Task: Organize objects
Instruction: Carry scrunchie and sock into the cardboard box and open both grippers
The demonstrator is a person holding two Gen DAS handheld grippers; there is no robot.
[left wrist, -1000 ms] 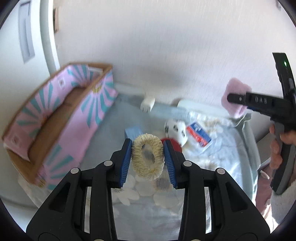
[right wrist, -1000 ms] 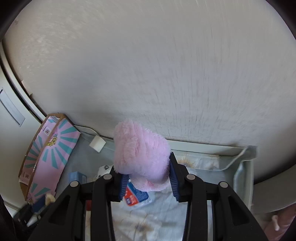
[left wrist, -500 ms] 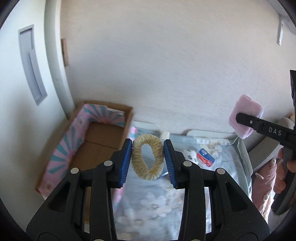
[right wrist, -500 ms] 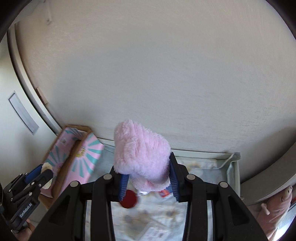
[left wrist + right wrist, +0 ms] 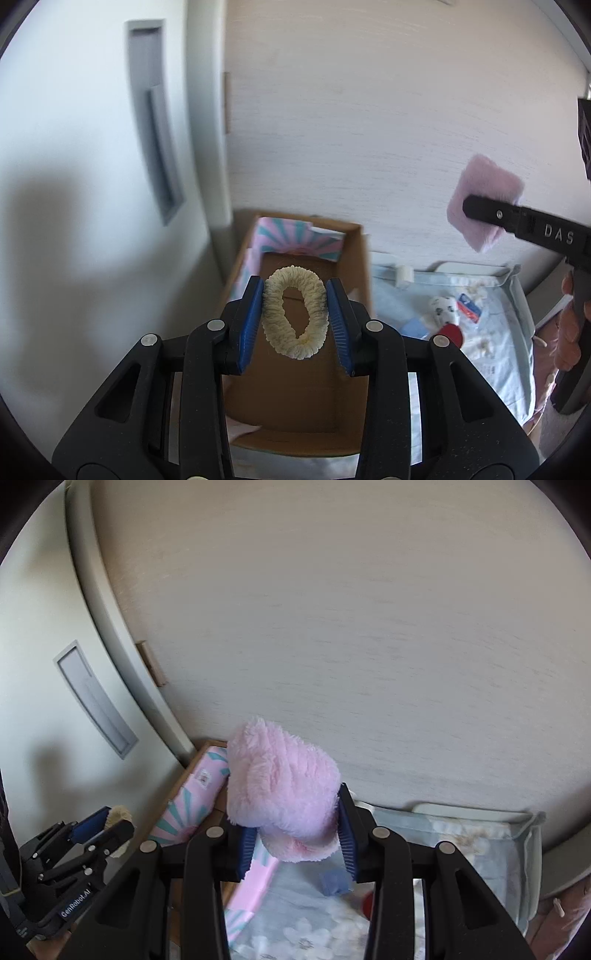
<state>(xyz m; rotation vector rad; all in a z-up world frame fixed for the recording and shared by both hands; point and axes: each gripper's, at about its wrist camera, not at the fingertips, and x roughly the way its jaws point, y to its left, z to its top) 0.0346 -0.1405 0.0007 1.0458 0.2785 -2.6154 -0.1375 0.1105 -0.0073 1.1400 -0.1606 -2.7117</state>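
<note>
My left gripper [image 5: 295, 321] hangs over the open cardboard box [image 5: 354, 369], jaws pinching the cream scrunchie [image 5: 295, 314] upright, ready to drop. My right gripper [image 5: 295, 843] clamps the pink plush [image 5: 280, 786] above the bed [image 5: 480, 834], waiting its turn.

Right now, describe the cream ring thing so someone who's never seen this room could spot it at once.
Start at the open cardboard box with pink and teal sunburst sides, standing against the wall left of the pale blue bedding. Above its brown floor, the left gripper pinches a scrunchie between blue fingers. It is the only cream, ribbed loop with a hole, unlike the solid pink fluffy item to its right.
</note>
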